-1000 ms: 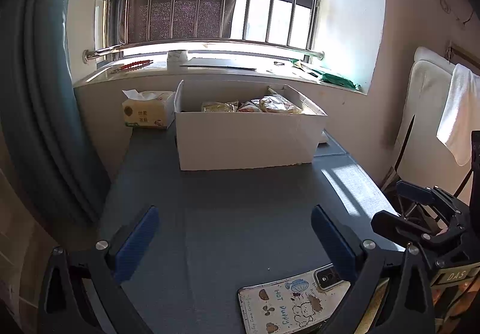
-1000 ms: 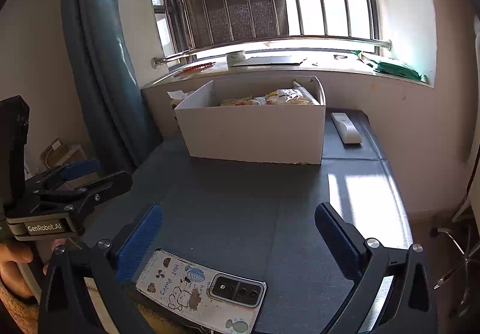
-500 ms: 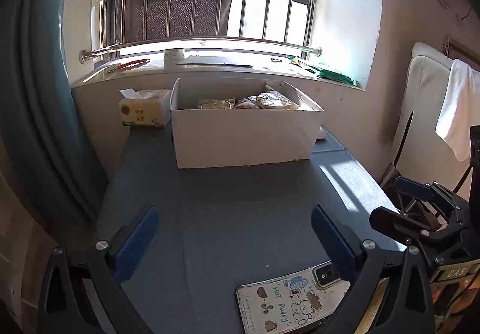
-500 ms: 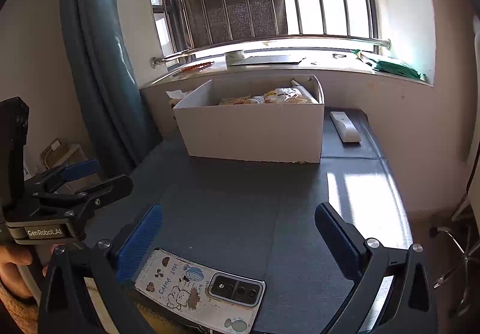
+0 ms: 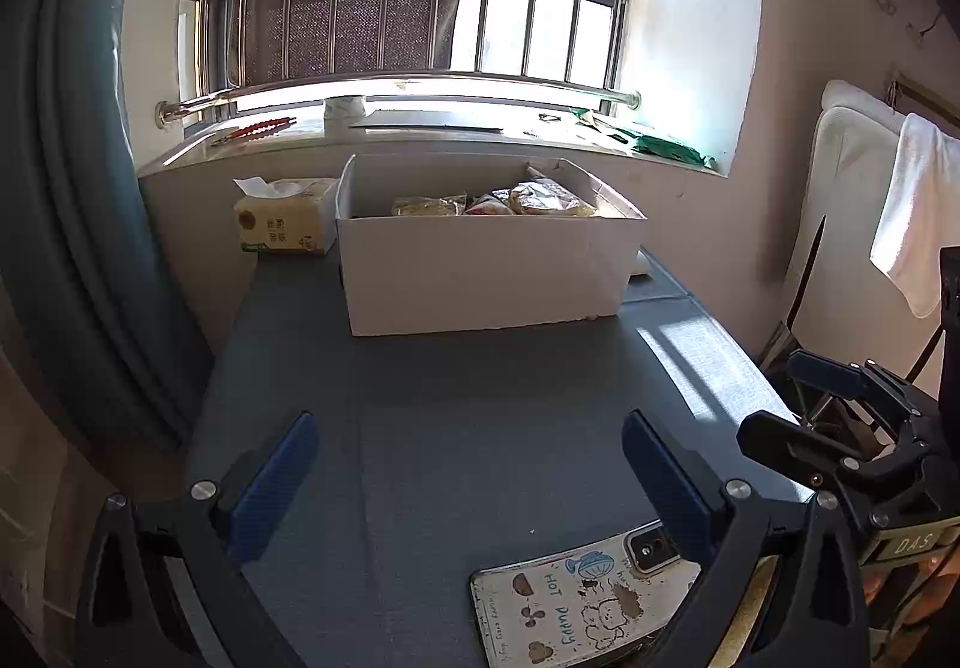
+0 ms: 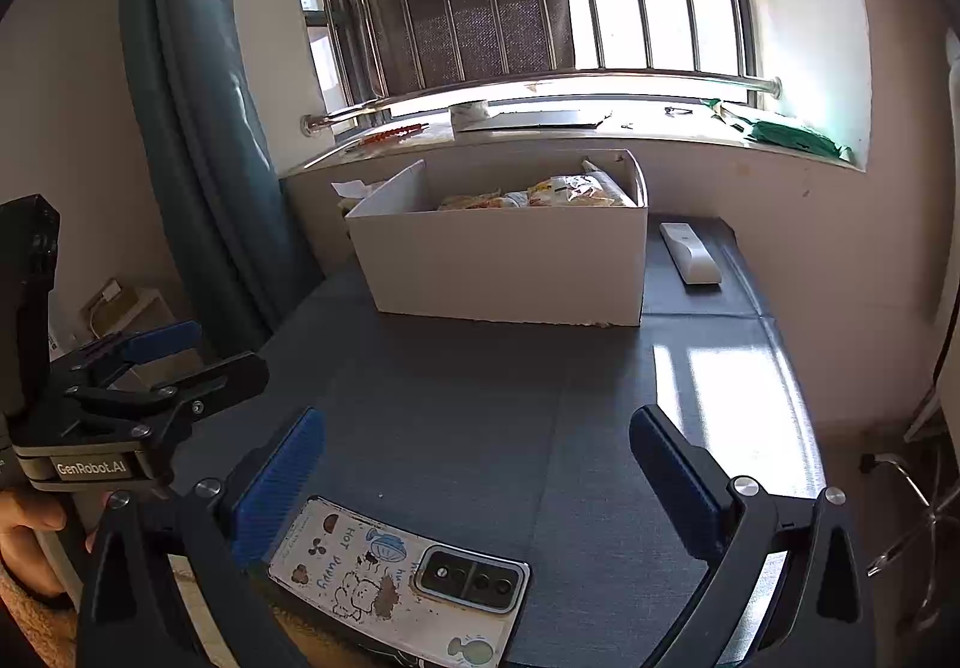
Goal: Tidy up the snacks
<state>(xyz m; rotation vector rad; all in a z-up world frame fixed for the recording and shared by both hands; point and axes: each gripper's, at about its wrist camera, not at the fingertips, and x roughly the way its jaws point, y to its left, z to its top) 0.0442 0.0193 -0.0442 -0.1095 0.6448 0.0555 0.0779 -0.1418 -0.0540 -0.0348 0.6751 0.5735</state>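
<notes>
From the left wrist, the left gripper (image 5: 468, 464) hangs empty, jaws wide apart, well short of the white box (image 5: 486, 272). Snack packets (image 5: 498, 201) lie inside the box. A tissue pack (image 5: 282, 215) stands just beside its left wall; a phone (image 5: 582, 602) lies well in front of it.

From the right wrist, the right gripper (image 6: 477, 464) is likewise spread and empty, well in front of the box (image 6: 510, 269). A remote (image 6: 690, 253) lies just right of it. No loose snacks show outside the box, so the sorting looks essentially finished.
</notes>
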